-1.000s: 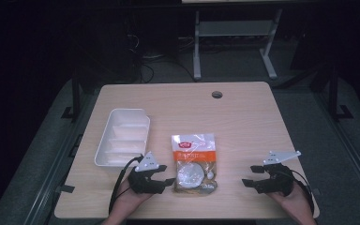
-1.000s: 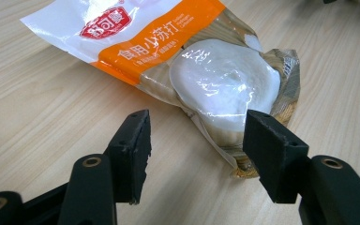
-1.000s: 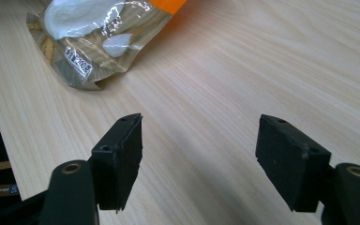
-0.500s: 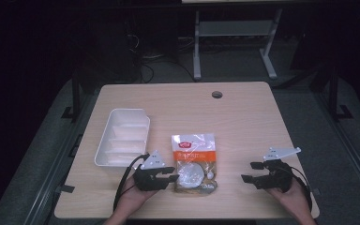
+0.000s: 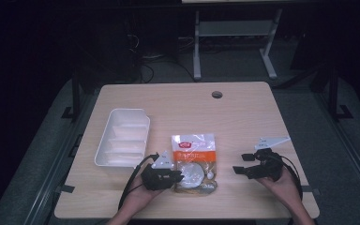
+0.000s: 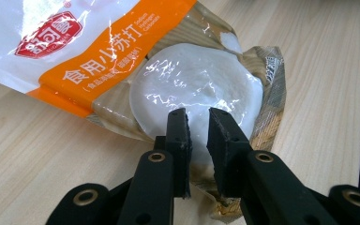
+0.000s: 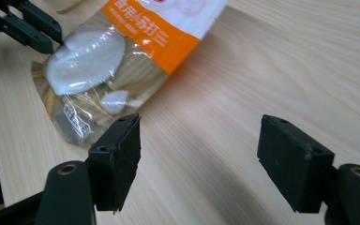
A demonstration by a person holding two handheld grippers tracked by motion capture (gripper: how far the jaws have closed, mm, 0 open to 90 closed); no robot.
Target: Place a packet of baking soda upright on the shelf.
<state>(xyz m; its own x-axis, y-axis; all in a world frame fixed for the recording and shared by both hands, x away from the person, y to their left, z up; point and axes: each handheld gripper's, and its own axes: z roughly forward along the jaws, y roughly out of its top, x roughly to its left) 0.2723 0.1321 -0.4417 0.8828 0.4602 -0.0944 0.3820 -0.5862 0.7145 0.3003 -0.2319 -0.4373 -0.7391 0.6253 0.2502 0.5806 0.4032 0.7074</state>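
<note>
While our left gripper (image 6: 198,123) sits over the near end of the packet (image 5: 193,161), its jaws drawn nearly together with only a slit between and nothing caught, we should pinch the loose crinkled film, not the firm white disc (image 6: 197,91) inside. Left of the packet lies a ribbed white tray (image 5: 123,138). Our right gripper (image 7: 199,152) waits spread wide above the pale wood-grain table (image 5: 243,117).
</note>
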